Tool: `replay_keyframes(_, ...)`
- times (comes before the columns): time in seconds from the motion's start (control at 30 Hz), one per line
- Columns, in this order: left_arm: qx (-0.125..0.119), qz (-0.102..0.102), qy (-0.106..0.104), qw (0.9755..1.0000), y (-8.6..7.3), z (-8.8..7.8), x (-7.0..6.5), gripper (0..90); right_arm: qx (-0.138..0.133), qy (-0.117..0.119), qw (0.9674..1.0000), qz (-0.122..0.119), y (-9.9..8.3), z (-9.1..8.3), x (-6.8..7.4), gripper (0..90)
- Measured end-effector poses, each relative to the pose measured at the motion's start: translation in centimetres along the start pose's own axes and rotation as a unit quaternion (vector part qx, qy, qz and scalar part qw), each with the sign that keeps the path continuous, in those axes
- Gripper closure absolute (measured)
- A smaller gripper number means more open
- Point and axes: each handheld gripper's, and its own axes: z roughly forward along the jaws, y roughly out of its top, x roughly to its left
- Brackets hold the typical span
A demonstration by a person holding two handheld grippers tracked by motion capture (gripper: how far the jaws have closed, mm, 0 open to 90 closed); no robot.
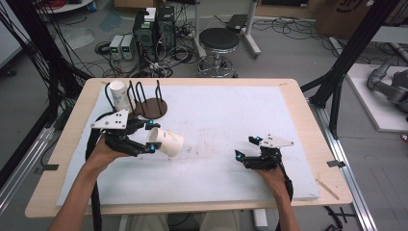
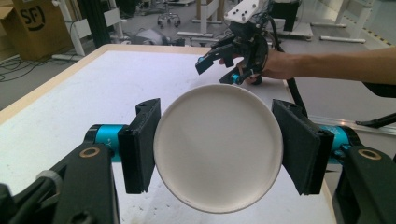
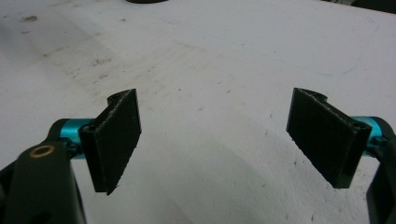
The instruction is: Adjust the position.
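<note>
Left claw (image 1: 150, 136) clamped, right claw (image 1: 245, 147) agape

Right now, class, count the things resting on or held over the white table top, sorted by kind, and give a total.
White cups: 2, one in the left tool, one on the rack
Wire racks: 1
Total: 3

White paper cup (image 1: 166, 141), plain, unpatterned. Second white cup (image 1: 118, 94) is borne on a black wire rack (image 1: 144, 96) with dark brown round base. Table (image 1: 288, 96): light wood, covered by white mat (image 1: 231, 115). Gripper pads (image 3: 116, 140) black, fittings teal.
</note>
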Motion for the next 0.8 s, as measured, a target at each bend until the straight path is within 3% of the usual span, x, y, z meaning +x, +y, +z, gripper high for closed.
replay_keyframes(0.33,0.001,-0.003,0.003,1.0,-0.24,-0.1,0.15,35.6,0.002,0.002,1.0,-0.001,0.03,0.06,-0.02,18.2)
replay_keyframes(0.57,-0.01,-0.007,0.009,0.9999,-0.32,-0.45,0.09,35.6,-0.002,0.008,0.9999,0.011,0.03,-0.06,-0.25,18.2)
replay_keyframes(0.8,-0.022,-0.012,0.006,0.9997,-0.43,-0.48,0.19,35.5,-0.001,0.037,0.9993,0.005,0.96,-0.16,-0.18,18.1)
